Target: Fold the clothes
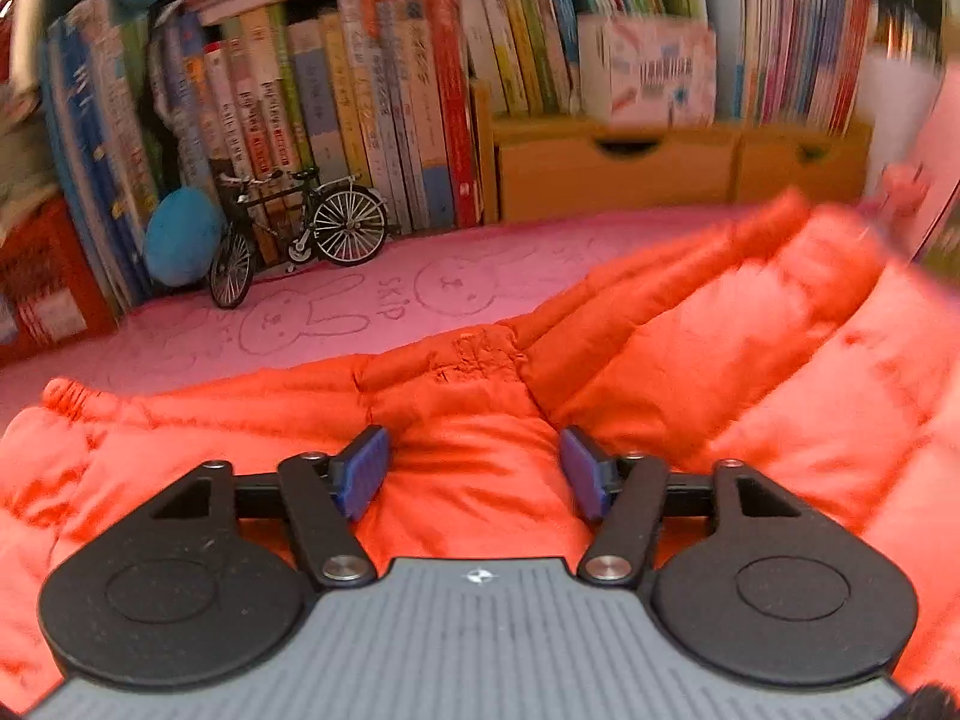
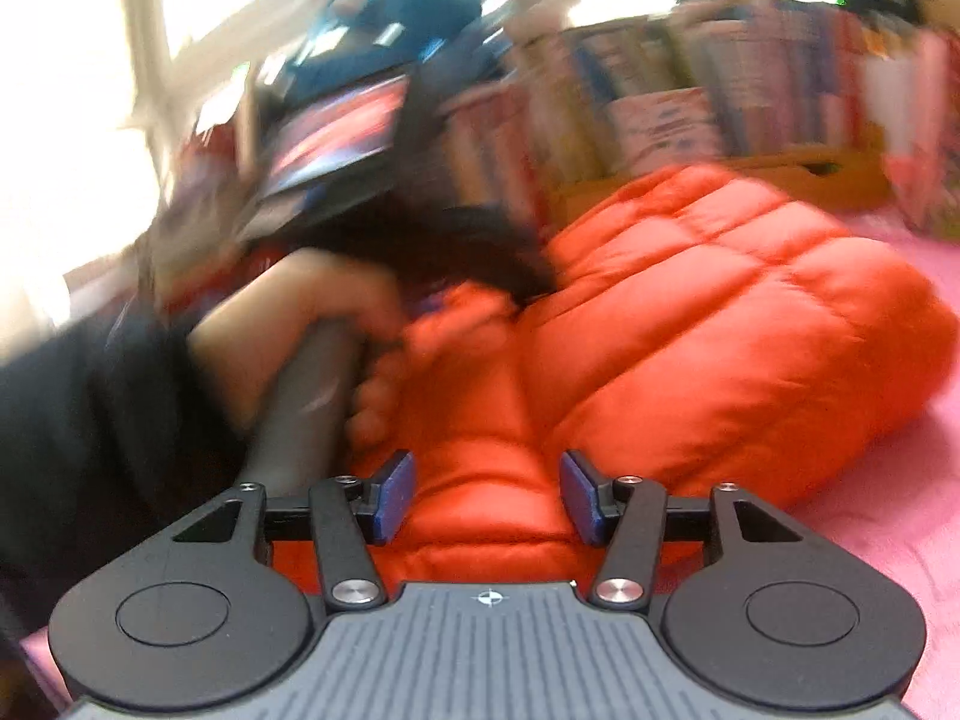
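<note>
A puffy orange quilted jacket [image 1: 690, 348] lies across a pink rabbit-print sheet [image 1: 360, 306]. My left gripper [image 1: 475, 471] hovers over its near part, blue pads apart, with a bulge of orange fabric between them; I see no clamping. In the right wrist view the jacket [image 2: 690, 300] is bunched into a thick bundle at the right. My right gripper [image 2: 487, 495] stands over a quilted strip at the jacket's near edge, pads apart on either side of it. A person's hand [image 2: 288, 312] in a dark sleeve grips a grey handle [image 2: 312, 396] at the left, blurred.
A row of upright books [image 1: 360, 90] and a wooden drawer unit [image 1: 618, 174] line the far edge. A toy bicycle [image 1: 300, 234] and a blue round cushion [image 1: 180, 234] stand at the far left on the sheet. Pink sheet [image 2: 888, 528] shows right of the jacket.
</note>
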The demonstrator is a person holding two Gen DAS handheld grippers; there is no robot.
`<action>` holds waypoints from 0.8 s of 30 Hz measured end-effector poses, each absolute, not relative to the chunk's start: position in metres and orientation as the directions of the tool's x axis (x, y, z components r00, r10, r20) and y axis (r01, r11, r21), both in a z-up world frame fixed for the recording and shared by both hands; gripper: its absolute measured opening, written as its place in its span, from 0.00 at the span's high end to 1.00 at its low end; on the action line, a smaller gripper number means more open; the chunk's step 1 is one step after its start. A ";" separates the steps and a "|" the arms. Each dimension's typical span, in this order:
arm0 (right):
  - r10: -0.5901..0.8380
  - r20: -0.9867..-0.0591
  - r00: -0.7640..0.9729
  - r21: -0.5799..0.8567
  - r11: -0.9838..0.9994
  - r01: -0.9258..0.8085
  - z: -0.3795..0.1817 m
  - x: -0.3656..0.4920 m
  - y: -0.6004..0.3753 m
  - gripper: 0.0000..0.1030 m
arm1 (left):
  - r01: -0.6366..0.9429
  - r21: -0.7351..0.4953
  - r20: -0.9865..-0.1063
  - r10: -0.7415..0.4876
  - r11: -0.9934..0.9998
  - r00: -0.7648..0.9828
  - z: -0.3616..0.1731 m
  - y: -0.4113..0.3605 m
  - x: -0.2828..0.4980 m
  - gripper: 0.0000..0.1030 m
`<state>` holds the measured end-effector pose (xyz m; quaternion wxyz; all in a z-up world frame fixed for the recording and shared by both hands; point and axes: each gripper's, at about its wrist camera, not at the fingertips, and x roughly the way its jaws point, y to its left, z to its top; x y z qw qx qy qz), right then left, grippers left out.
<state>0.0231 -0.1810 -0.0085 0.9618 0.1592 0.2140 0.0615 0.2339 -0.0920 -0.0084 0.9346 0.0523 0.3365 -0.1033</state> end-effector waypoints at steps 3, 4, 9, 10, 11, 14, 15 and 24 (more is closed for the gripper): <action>0.146 -0.329 0.933 0.411 0.911 0.002 0.002 0.010 -0.210 0.44 | 0.236 -0.051 -0.605 -0.218 0.970 0.766 0.008 -0.074 0.204 0.42; 0.116 -0.317 0.941 0.394 0.919 0.019 0.008 0.008 -0.214 0.43 | 0.243 -0.060 -0.592 -0.230 0.968 0.772 0.012 -0.070 0.194 0.42; 0.074 -0.295 0.953 0.118 0.992 -0.041 0.023 0.010 -0.174 0.50 | 0.288 -0.045 -0.588 -0.258 0.957 0.766 0.018 -0.065 0.173 0.44; 0.112 -0.317 0.942 0.132 0.988 -0.073 0.021 0.016 -0.169 0.54 | 0.291 -0.024 -0.594 -0.247 0.957 0.765 0.017 -0.068 0.175 0.44; 0.123 -0.348 0.930 0.133 0.988 -0.081 0.016 0.022 -0.162 0.55 | 0.287 -0.002 -0.600 -0.231 0.958 0.766 0.015 -0.072 0.178 0.44; 0.126 -0.444 0.887 0.130 0.989 -0.075 0.001 0.039 -0.146 0.58 | 0.274 0.031 -0.619 -0.196 0.961 0.760 0.007 -0.079 0.192 0.44; 0.125 -0.468 0.875 0.143 0.988 -0.065 -0.005 0.043 -0.145 0.59 | 0.273 0.041 -0.621 -0.189 0.961 0.760 0.004 -0.081 0.198 0.44; 0.151 -0.509 0.847 0.200 0.978 -0.055 -0.018 0.047 -0.148 0.62 | 0.187 -0.048 -0.701 -0.166 0.981 0.694 -0.006 -0.091 0.292 0.44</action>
